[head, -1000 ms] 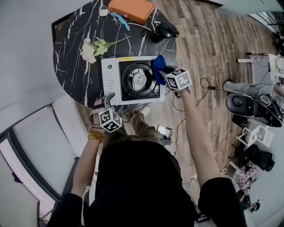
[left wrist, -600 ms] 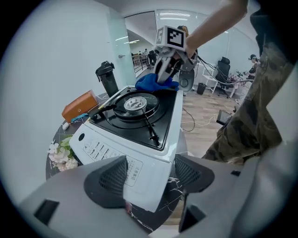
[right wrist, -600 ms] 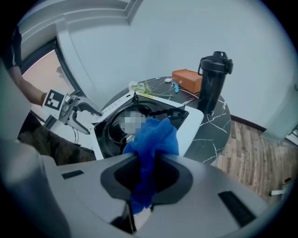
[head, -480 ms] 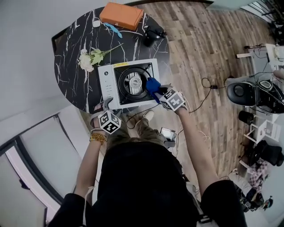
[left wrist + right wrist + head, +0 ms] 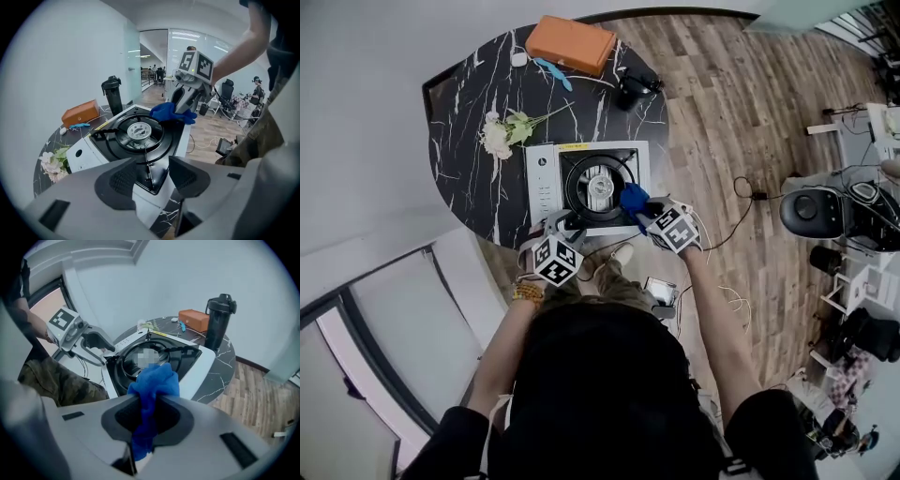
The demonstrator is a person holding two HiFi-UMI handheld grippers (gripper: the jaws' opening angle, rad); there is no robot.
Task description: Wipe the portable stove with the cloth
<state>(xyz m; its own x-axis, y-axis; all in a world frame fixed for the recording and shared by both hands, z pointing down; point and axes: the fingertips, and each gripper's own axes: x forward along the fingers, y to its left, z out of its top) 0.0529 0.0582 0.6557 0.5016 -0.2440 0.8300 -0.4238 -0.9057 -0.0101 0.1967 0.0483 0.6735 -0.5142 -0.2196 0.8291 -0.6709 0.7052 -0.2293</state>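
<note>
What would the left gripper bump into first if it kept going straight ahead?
Probably the near corner of the stove, though depth is unclear. The left gripper has just been closing its jaws, gripping nothing.

The stove point(image 5: 542, 180) is looking like smooth white metal, with a glossy black middle; the cloth point(image 5: 633, 199) is looking soft and fuzzy; the table point(image 5: 469, 122) is shining like black stone; the floor point(image 5: 731, 122) is showing matt wood planks.
</note>
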